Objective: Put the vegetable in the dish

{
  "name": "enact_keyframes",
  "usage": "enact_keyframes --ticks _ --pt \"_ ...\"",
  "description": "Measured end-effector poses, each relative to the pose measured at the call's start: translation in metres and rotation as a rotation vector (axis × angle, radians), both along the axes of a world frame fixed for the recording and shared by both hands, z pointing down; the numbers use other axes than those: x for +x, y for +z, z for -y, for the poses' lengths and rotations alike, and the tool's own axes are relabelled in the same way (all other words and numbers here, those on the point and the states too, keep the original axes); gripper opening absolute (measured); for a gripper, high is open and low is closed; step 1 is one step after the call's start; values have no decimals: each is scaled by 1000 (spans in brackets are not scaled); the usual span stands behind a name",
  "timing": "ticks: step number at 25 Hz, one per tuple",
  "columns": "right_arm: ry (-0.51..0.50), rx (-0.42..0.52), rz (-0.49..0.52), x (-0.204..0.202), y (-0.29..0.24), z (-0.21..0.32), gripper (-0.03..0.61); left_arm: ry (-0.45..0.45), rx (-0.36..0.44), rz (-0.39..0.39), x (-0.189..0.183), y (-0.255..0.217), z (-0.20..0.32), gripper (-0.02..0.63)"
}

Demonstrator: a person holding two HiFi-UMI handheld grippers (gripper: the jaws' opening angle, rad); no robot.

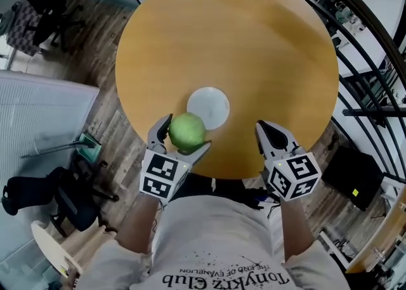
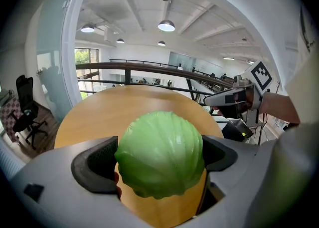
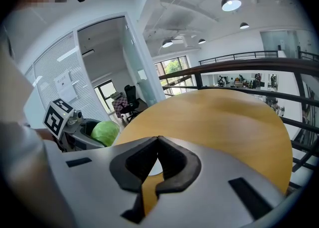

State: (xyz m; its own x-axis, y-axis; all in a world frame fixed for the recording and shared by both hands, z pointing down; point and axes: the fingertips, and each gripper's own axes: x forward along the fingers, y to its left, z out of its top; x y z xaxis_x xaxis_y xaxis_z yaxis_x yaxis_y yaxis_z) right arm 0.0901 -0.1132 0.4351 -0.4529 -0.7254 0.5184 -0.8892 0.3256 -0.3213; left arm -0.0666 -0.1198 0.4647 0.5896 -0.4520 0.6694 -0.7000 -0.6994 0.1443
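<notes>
Round wooden table (image 1: 254, 47) bears a white dish (image 1: 212, 101); left gripper (image 1: 184, 135) clamps a green cabbage (image 1: 187, 130) at the dish's near-left rim, perhaps overlapping it; right gripper (image 1: 262, 126), jaws pressed together and empty, sits right of the dish

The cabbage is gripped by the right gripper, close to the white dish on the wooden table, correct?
Not the right one: the left gripper view shows the cabbage clamped in the left gripper. The right gripper is shut and empty. The cabbage is indeed close to the white dish.
</notes>
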Motion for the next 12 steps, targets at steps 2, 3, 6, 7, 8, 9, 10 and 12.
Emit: enact_keyframes --ticks 2,3,6,7,8,9,10,12 --pt "1 -6 -4 2 3 0 15 5 -6 9 1 7 4 500" --pt "3 -12 -8 3 4 0 15 8 -9 13 1 10 5 500" --pt "11 -30 -15 7 12 -1 15 15 -17 30 3 19 11 500" --pt "13 -37 -15 8 16 -1 16 17 -20 37 3 23 13 500" --pt "17 -44 -13 9 19 -1 16 18 -23 44 4 27 15 500" --pt "21 -50 -12 10 22 -2 16 21 -28 49 4 30 16 500" --pt "25 -56 -10 10 24 -2 16 24 -33 53 5 35 18 500" --pt "32 -66 -6 11 30 -2 15 37 -43 66 8 43 20 500"
